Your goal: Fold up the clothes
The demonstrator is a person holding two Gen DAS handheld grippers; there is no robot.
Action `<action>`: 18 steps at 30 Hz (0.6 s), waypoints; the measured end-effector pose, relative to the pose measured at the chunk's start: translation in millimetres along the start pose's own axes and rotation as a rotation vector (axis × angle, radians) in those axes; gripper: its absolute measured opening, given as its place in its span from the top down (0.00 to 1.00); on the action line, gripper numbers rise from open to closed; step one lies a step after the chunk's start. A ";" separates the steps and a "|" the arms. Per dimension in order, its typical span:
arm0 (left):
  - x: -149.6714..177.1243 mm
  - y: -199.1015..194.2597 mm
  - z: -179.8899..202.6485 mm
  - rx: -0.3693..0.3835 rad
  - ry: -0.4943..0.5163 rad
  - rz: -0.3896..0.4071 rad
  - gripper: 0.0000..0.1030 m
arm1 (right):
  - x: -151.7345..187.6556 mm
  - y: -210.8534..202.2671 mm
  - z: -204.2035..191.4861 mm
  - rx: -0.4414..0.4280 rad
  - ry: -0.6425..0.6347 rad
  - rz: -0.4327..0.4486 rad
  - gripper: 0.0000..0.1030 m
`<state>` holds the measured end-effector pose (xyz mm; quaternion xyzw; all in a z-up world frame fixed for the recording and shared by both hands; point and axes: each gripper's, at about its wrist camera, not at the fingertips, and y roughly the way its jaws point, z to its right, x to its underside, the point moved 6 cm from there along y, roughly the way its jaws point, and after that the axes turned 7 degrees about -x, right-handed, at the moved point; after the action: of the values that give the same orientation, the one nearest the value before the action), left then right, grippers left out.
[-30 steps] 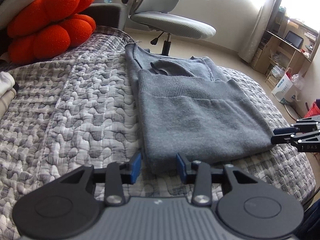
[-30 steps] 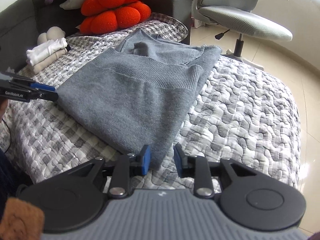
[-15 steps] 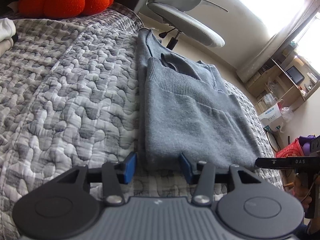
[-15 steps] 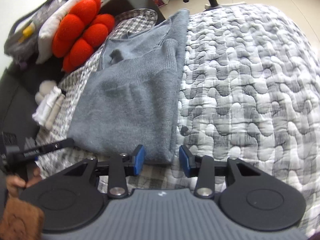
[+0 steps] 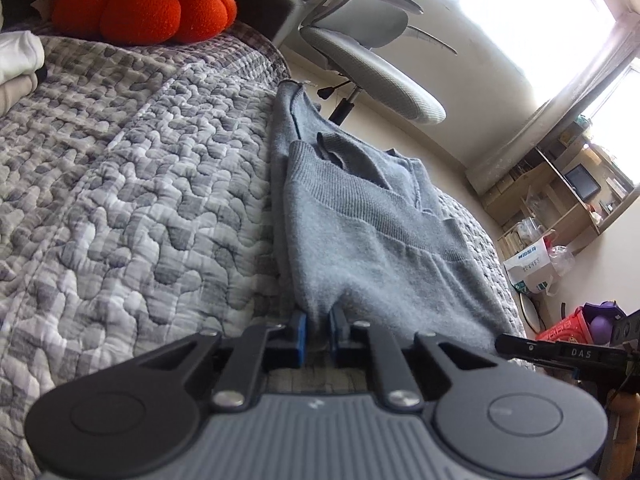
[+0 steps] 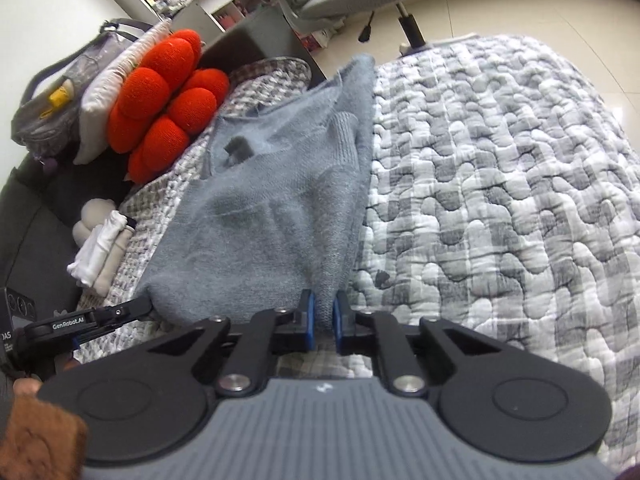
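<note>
The left hand-held gripper (image 5: pixel 318 334) has its blue pads closing on the near left corner of the grey sweater (image 5: pixel 372 240), with a pinch of knit bunched between them. The right hand-held gripper (image 6: pixel 323 322) is closing in the same way on the near right corner, and the sweater's edge rises in a small ridge between its pads. The sweater lies folded on the grey quilted bed (image 5: pixel 132 200) and stretches away from both grippers, its ribbed band crossing the top layer partway along and its collar end farthest off. In the right wrist view the sweater (image 6: pixel 260 216) spreads ahead and to the left of the right gripper, with bare quilt (image 6: pixel 500 184) to that gripper's right. Beyond the far end of the sweater, to the left of the left gripper's line, sits a red bobbled cushion (image 5: pixel 144 4). A stack of folded white and beige clothes (image 6: pixel 102 252) lies further left on the bed. An office chair (image 5: pixel 372 68) stands on the floor past the bed's far edge.
</note>
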<state>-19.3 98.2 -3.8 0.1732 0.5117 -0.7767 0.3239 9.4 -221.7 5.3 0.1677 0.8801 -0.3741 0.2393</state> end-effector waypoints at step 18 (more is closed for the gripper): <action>78.8 -51.4 -5.9 -0.071 0.157 -0.014 0.91 | 69.8 -43.7 -7.7 0.002 -0.045 -0.028 0.82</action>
<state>-112.1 91.5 -18.5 0.2184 0.5639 -0.7443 0.2832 -71.5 -236.9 -2.9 0.1473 0.8763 -0.3820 0.2539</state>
